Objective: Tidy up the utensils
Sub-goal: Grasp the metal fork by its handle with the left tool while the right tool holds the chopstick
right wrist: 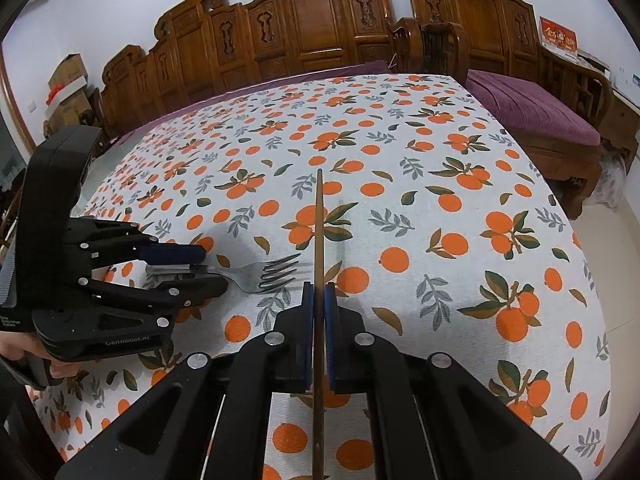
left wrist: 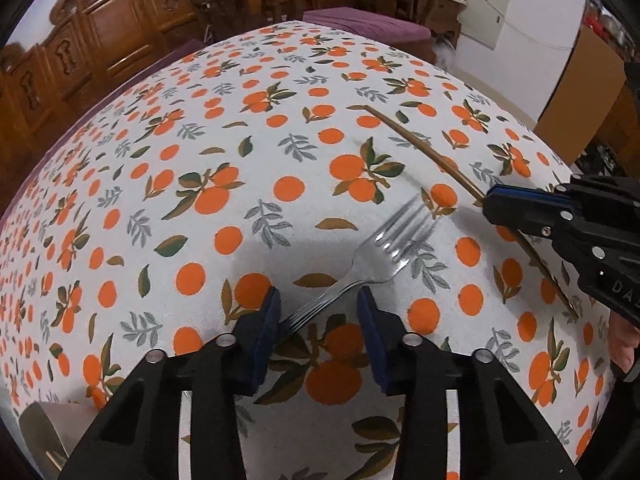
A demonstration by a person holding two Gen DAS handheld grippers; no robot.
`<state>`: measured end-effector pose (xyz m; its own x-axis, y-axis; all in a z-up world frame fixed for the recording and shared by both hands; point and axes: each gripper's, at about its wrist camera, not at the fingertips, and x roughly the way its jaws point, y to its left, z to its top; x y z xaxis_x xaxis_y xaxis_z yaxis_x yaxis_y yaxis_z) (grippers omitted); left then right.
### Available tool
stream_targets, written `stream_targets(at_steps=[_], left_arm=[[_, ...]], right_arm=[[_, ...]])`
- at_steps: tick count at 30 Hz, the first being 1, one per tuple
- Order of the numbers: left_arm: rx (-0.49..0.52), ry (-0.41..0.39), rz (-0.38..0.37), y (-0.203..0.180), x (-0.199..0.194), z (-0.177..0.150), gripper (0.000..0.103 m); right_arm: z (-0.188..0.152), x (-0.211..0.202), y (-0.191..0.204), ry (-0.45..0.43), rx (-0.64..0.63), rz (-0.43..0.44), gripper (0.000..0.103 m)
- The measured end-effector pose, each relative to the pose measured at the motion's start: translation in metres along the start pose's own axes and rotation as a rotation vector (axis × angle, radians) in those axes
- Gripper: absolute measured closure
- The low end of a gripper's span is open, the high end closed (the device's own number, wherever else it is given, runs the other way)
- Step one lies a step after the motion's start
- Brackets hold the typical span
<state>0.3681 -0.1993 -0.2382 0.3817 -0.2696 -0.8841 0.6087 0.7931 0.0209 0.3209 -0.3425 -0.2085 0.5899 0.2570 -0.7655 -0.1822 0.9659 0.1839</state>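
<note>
Right claw (right wrist: 319,308) clamping chopstick (right wrist: 319,216), left claw (left wrist: 319,312) straddling fork (left wrist: 384,252)

Carved wooden benches (right wrist: 320,36) with purple cushions (right wrist: 532,108) line white walls (right wrist: 80,8).

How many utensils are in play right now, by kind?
Fork: 1, between the left tool's pads, which are not pressing on it.
Chopstick: 1, clamped in the right tool.
Total: 2 on the orange-print tablecloth.
</note>
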Motion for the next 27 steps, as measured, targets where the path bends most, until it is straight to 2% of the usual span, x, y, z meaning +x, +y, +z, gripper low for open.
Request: stream_targets(at_steps=[6, 8, 15, 27], left_arm=[[0.010, 0.030, -0.027, -0.007, -0.002, -0.001, 0.090], [0.006, 0.030, -0.016, -0.008, -0.004, -0.003, 0.097], [-0.107, 0.035, 0.004, 0.007, -0.014, -0.022, 0.097], [-0.180, -0.023, 0.055, 0.020, -0.059, -0.050, 0.097]], right_arm=[[0.000, 0.001, 0.002, 0.003, 0.004, 0.006, 0.097], [0.000, 0.000, 0.006, 0.001, 0.001, 0.012, 0.097], [0.001, 0.000, 0.015, -0.003, -0.016, 0.024, 0.097], [0.003, -0.008, 0.050, -0.022, -0.080, 0.056, 0.097]])
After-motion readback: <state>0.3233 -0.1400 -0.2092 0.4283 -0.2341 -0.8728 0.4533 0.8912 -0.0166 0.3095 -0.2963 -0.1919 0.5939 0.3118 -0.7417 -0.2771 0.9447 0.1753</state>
